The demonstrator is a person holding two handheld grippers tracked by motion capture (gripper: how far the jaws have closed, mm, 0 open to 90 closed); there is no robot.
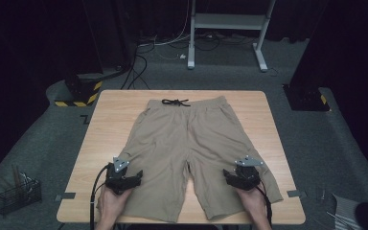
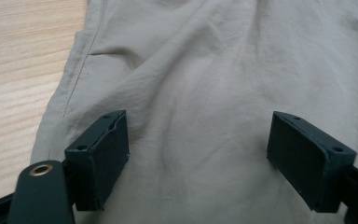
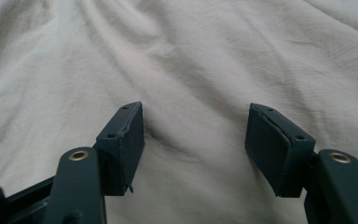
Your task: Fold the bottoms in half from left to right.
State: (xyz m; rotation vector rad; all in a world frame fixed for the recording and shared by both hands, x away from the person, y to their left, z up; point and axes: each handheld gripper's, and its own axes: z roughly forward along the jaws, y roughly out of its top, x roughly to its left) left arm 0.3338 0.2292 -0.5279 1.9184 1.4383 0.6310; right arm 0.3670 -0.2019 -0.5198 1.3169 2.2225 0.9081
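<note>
Nearest the person, the left hand-held gripper (image 1: 135, 178) and the right hand-held gripper (image 1: 228, 176) each sit over a leg of the khaki shorts (image 1: 187, 143), jaws spread wide with nothing between them. The shorts lie flat on the wooden table (image 1: 110, 115), their black drawstring (image 1: 175, 102) at the far edge.

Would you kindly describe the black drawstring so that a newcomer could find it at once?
Start at the wooden table, where khaki shorts lie flat, waistband at the far edge. At the waistband's middle sits the drawstring, tied in a small bow. It is the one black detail on otherwise plain tan cloth.
</note>
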